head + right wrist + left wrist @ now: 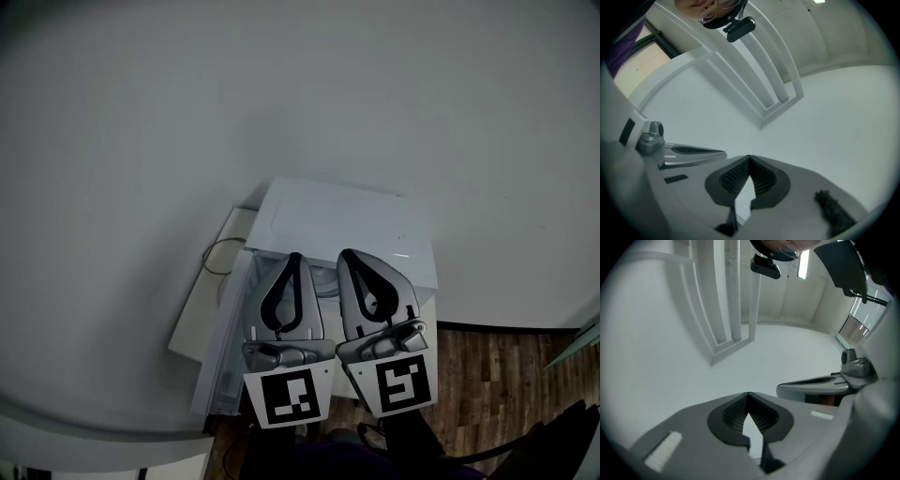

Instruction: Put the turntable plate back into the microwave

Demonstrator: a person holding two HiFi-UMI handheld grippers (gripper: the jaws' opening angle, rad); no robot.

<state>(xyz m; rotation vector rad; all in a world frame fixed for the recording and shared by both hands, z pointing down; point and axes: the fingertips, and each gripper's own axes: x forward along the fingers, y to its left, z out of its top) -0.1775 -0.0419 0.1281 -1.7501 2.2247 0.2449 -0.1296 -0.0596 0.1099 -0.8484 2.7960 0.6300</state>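
White wall behind; grey left gripper and right gripper, both pressed together empty, hover seemingly clear above the boxy white microwave.

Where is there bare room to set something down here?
The microwave's flat top is bare, as is the wood floor at its right. The left gripper and right gripper, both shut and empty, crowd its front.
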